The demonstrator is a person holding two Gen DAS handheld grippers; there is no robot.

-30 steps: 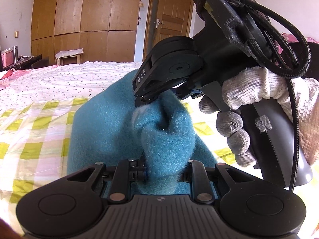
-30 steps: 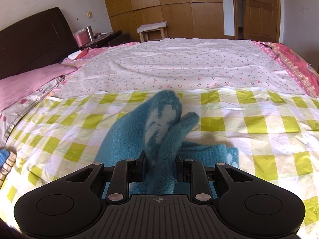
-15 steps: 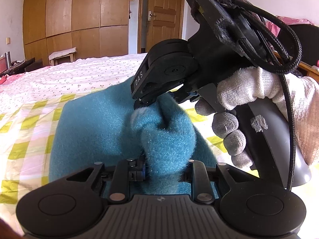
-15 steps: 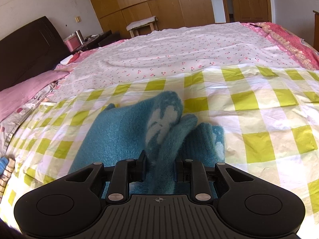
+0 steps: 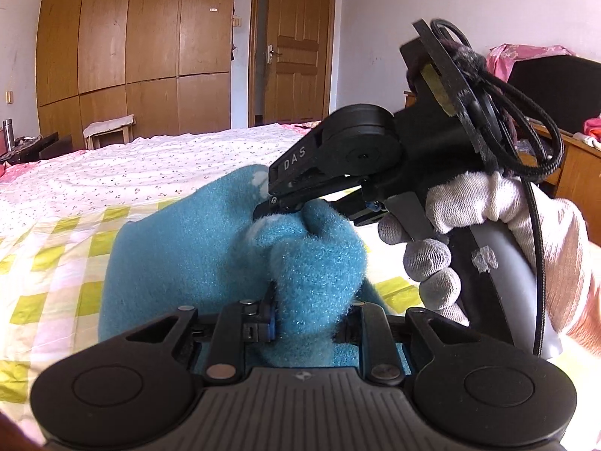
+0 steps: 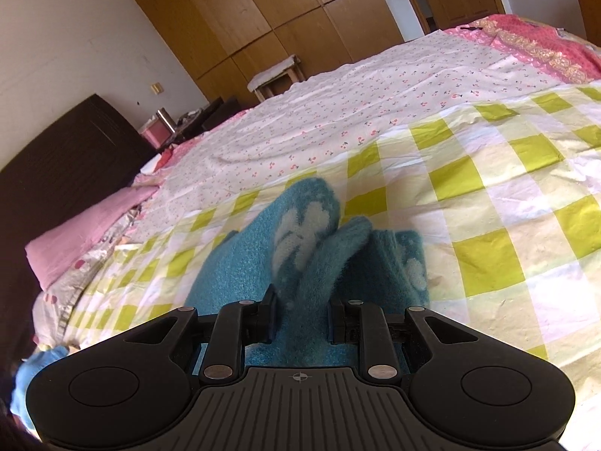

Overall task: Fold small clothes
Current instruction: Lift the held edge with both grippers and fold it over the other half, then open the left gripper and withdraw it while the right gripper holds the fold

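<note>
— What sort of place is this?
— A home bedroom: a wide bed (image 6: pixel 432 120) with a flowered sheet, a pink pillow (image 6: pixel 75 240), a dark headboard (image 6: pixel 64 154).
— Anything else?
— Wooden wardrobes (image 5: pixel 131 37) and a door (image 5: pixel 296 41).

The bed (image 6: pixel 432 86) carries a white sheet (image 6: pixel 338 120) with small red cherries across its far part and a yellow-green check cloth (image 6: pixel 488 203) over the near part. A fuzzy teal garment (image 6: pixel 233 263) lies on the check cloth. A pink pillow (image 6: pixel 75 236) rests at the head end, beside the dark headboard (image 6: pixel 56 173). A pink patterned blanket (image 6: pixel 544 49) lies along the far edge.
</note>
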